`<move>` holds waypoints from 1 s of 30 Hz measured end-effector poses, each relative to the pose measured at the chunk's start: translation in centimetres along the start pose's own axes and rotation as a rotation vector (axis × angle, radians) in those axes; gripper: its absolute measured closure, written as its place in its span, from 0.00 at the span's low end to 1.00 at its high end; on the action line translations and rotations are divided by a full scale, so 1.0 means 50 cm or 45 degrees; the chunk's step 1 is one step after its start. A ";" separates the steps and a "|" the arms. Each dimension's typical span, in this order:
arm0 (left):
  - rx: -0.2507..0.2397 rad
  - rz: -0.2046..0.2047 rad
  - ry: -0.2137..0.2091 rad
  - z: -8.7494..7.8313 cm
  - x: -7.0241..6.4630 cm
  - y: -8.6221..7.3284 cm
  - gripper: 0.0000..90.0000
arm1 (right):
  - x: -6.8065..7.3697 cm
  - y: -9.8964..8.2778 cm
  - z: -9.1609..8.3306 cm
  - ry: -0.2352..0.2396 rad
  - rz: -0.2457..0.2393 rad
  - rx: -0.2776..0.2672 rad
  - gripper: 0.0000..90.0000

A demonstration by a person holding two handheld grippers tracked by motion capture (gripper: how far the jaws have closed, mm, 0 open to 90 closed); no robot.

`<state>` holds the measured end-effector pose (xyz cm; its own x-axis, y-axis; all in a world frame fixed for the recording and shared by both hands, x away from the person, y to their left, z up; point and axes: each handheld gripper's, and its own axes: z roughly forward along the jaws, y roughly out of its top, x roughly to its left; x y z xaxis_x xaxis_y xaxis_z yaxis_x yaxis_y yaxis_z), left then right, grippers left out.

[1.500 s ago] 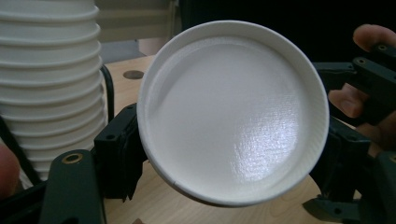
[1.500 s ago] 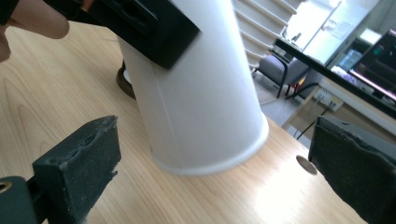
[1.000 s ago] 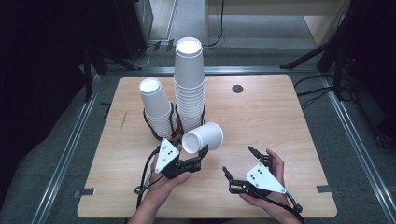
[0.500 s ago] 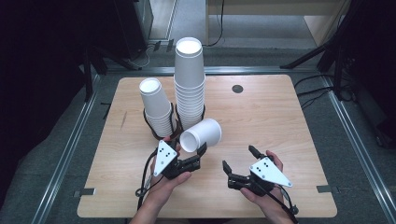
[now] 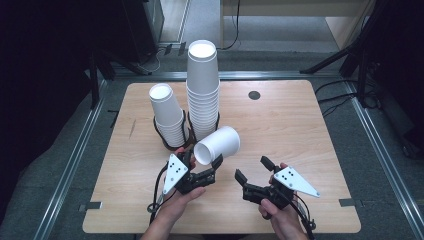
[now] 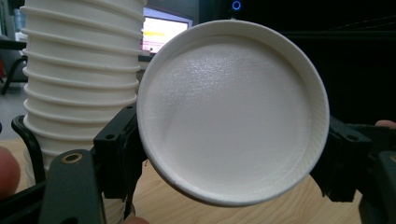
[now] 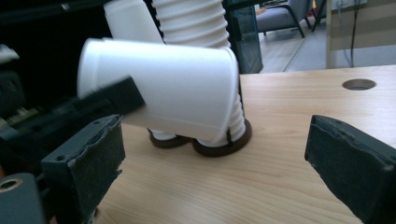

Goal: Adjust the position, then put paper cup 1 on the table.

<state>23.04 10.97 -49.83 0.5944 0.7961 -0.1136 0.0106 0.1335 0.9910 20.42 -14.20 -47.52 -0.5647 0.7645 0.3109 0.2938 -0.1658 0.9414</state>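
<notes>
Both hands have barely shifted since the earlier frames, though the right gripper (image 5: 248, 167) sits slightly closer to the left one, and its jaws have just been closing a little with nothing between them.

Nearest the person, at the table's (image 5: 300, 125) front edge, the right gripper rests low over the wood, jaws apart and empty, pointing toward the cup (image 5: 217, 145). Just to its left, the left gripper (image 5: 204, 162) is clenched on that single white paper cup, its jaws pressing the cup's sides near the base. The cup lies tilted on its side, held above the table, its base facing the left gripper's camera (image 6: 231, 109) and its mouth facing away from the person, toward the stacks.

Just behind the cup stand two stacks of white cups, each set mouth-down in a dark ring holder: a short stack (image 5: 167, 117) on the left and a tall stack (image 5: 203, 85) just beside it on the right. Farther back, a small round hole (image 5: 254, 95) marks the tabletop.
</notes>
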 end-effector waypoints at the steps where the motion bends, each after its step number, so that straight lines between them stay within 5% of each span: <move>1: -0.003 -0.005 0.001 0.001 0.000 0.000 0.26 | 0.004 0.005 -0.001 0.007 0.044 -0.006 0.06; 6: -0.004 -0.008 0.005 0.001 0.002 -0.001 0.26 | 0.007 0.011 0.005 0.028 0.169 0.017 0.06; 9: -0.009 -0.006 0.015 0.000 0.003 -0.003 0.26 | 0.009 0.009 0.019 0.020 0.330 0.061 0.04; 10: -0.009 -0.006 0.015 0.000 0.003 -0.003 0.25 | 0.009 0.009 0.019 0.020 0.330 0.061 0.04; 13: -0.029 -0.013 0.015 -0.001 0.005 -0.003 0.25 | 0.006 0.012 0.032 0.039 0.540 0.112 0.00; 14: -0.029 -0.013 0.015 -0.001 0.005 -0.003 0.25 | 0.006 0.012 0.032 0.039 0.540 0.112 0.00; 15: -0.044 -0.013 0.015 -0.001 0.006 -0.002 0.25 | 0.000 0.015 0.035 0.053 0.670 0.115 0.00; 16: -0.044 -0.013 0.015 -0.001 0.006 -0.002 0.26 | 0.000 0.015 0.035 0.053 0.670 0.115 0.00; 17: -0.052 -0.013 0.018 -0.001 0.007 -0.001 0.25 | -0.006 0.018 0.038 0.050 0.802 0.113 0.00; 19: -0.055 -0.013 0.017 -0.001 0.007 -0.001 0.25 | -0.010 0.020 0.040 0.075 0.936 0.114 0.00; 21: -0.054 -0.007 0.018 -0.001 0.007 -0.002 0.25 | -0.011 0.021 0.042 0.079 0.977 0.113 0.00; 25: -0.053 0.011 0.017 0.000 0.002 -0.005 0.25 | -0.008 0.020 0.053 0.104 1.231 0.134 0.00; 26: -0.053 0.011 0.017 0.000 0.002 -0.005 0.25 | -0.008 0.020 0.053 0.104 1.231 0.134 0.00; 27: -0.053 0.010 0.013 0.001 0.001 -0.006 0.25 | -0.004 0.018 0.060 0.104 1.348 0.152 0.00; 29: -0.050 0.013 0.009 0.002 -0.002 -0.007 0.25 | -0.002 0.015 0.068 0.142 1.472 0.149 0.00; 30: -0.050 0.013 0.009 0.002 -0.002 -0.007 0.25 | -0.002 0.015 0.068 0.142 1.472 0.149 0.00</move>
<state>23.07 10.80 -50.15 0.5889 0.8015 -0.1045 -0.0270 0.1487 0.9885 23.32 -12.31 -47.30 0.0228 0.1355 0.9905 0.7435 -0.6647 0.0738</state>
